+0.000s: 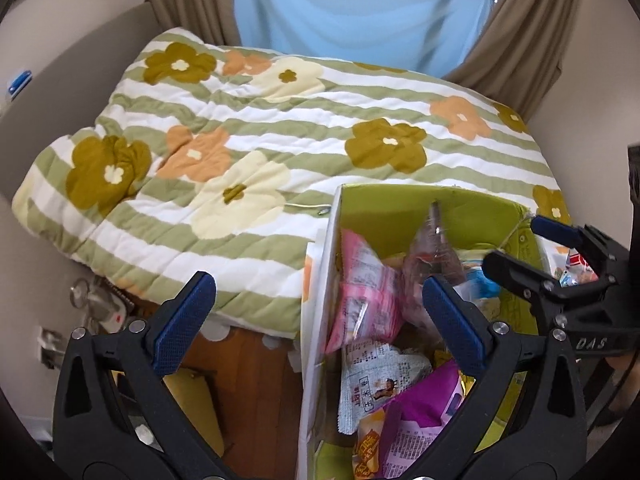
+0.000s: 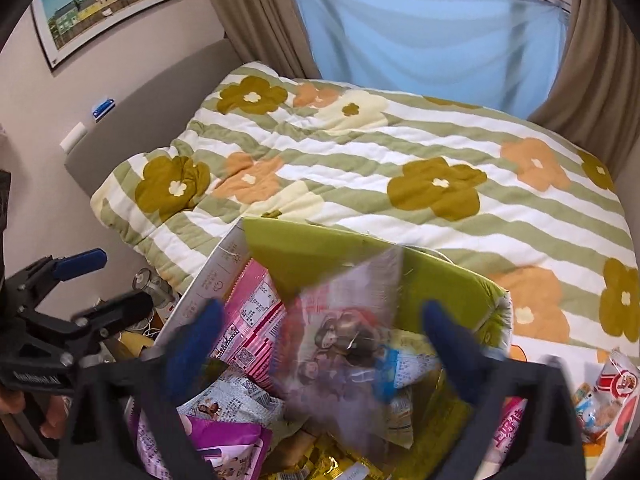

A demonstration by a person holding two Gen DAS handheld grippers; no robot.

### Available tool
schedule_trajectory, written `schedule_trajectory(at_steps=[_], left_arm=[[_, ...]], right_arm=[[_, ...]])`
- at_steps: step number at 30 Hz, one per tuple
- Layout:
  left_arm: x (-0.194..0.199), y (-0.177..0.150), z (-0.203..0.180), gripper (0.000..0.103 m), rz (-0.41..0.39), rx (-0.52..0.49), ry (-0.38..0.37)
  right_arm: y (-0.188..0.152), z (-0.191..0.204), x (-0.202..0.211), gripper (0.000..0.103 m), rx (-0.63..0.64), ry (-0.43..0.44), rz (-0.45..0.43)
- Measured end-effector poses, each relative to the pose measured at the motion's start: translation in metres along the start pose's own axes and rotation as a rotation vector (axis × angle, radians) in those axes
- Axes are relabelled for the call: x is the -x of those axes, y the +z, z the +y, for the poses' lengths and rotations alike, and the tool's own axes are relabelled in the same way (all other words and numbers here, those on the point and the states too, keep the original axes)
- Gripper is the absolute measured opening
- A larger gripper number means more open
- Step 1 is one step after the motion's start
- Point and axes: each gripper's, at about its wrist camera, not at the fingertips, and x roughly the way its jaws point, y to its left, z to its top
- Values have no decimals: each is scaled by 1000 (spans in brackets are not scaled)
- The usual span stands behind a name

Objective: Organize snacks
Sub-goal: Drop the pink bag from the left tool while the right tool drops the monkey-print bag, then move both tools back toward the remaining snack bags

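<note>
A green-lined cardboard box (image 1: 400,208) of snack packets sits at the near edge of the bed; it also shows in the right wrist view (image 2: 320,256). It holds pink (image 1: 368,292), white (image 1: 376,376) and purple (image 1: 432,400) packets. A clear packet with dark snacks (image 2: 344,336) sits blurred between my right fingers, over the box, free of both pads. My right gripper (image 2: 320,344) is open above the box. My left gripper (image 1: 316,316) is open and empty, straddling the box's left wall (image 1: 316,320). The right gripper shows at the left view's right edge (image 1: 560,256).
A flowered, green-striped quilt (image 1: 280,120) covers the bed. More snack packets (image 2: 612,396) lie on the quilt right of the box. Wooden floor and clutter (image 1: 240,380) lie left of the box. Curtains (image 2: 420,28) hang behind the bed.
</note>
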Motion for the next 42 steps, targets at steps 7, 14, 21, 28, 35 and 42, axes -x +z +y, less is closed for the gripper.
schedule_trajectory(at_steps=[7, 14, 21, 28, 35, 42], left_arm=[[8, -14, -3, 103, 3, 15, 3], [39, -21, -12, 103, -49, -5, -17], [61, -24, -38, 103, -87, -65, -98], [85, -34, -88, 102, -133, -125, -166], [105, -59, -159, 102, -157, -161, -170], [121, -99, -240, 103, -173, -131, -159]], right_arm=[[-24, 0, 13, 103, 13, -13, 8], [-31, 11, 48, 103, 35, -35, -32], [-45, 10, 87, 103, -6, -82, -92], [-63, -19, 139, 103, -65, -126, -145], [-91, -64, 197, 103, -85, -175, -218], [-135, -123, 237, 103, -76, -213, -218]])
